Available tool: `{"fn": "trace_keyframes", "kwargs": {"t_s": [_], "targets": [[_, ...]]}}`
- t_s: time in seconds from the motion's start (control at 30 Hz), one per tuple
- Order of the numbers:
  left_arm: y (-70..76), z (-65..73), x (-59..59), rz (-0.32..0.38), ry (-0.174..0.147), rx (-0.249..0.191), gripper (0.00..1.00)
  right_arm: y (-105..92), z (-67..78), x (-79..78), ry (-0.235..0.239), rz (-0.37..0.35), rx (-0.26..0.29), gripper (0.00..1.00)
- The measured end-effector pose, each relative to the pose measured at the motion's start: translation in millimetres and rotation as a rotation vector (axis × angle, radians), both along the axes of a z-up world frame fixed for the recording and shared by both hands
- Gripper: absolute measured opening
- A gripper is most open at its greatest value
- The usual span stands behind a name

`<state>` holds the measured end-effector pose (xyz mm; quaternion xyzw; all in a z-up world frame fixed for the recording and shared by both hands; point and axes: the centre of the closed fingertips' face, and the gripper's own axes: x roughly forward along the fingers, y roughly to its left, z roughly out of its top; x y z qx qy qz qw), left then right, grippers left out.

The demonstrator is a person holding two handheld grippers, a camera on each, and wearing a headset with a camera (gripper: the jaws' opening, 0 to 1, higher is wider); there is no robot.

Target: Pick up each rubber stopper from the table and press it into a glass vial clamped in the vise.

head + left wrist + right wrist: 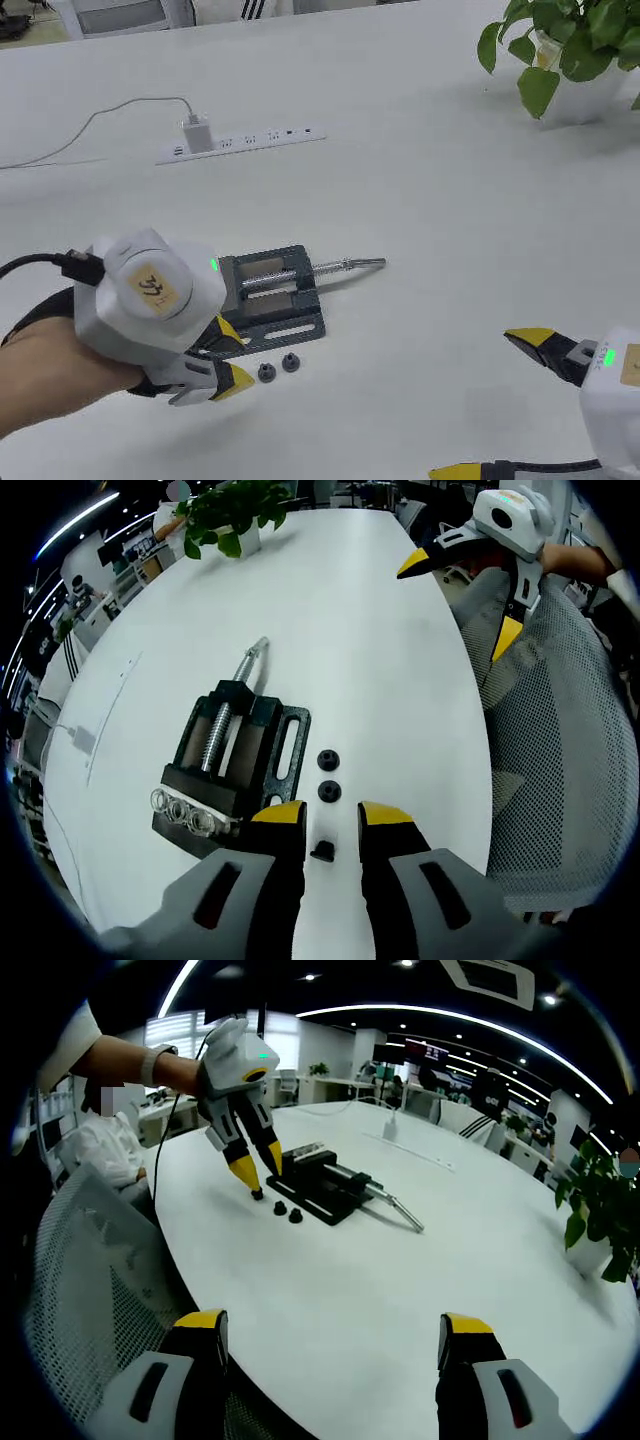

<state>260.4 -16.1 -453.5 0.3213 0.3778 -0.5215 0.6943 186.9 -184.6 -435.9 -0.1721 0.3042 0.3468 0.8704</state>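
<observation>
The left tool [332,815], held in a hand [45,370] at the near left of the white tabletop [450,220], points down at the surface with its yellow-tipped jaws a little apart. In the left gripper view 1 small black rubber stopper [322,852] sits on the tabletop in the gap between those jaws; the gap is wider than the stopper, so it is not clamped. The right gripper view shows the same stopper [257,1196] just below the tips of the left tool [263,1175].

The right tool [490,403] hangs at the near right, well apart from the work, its jaws spread wide with nothing between them.

Just beyond the left tool, 2 more black rubber stoppers [267,373] [290,362] stand close together on the tabletop, beside the dark grey metal vise [275,295]. A row of clear glass vials [185,812] sits at the end of the vise nearest the left tool, and the silver screw handle [350,266] sticks out from the far end.

Farther back lies a white power strip [245,143] with a white charger [197,132] plugged in. At the far right corner stands a green leafy plant [560,40] in a white pot.
</observation>
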Motion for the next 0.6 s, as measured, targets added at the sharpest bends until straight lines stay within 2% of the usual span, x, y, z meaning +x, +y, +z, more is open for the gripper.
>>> {"fn": "trace_keyframes", "kwargs": {"t_s": [0.37,0.6], "targets": [[-10.3,-10.8,6.1,-0.052,0.033,0.052,0.15,2.0,8.6,3.9,-0.043,0.002,0.032,0.86],[-12.4,-21.0,8.6,-0.068,0.058,0.084,0.12,0.7,11.0,7.4,-0.059,-0.01,0.037,0.92]]}}
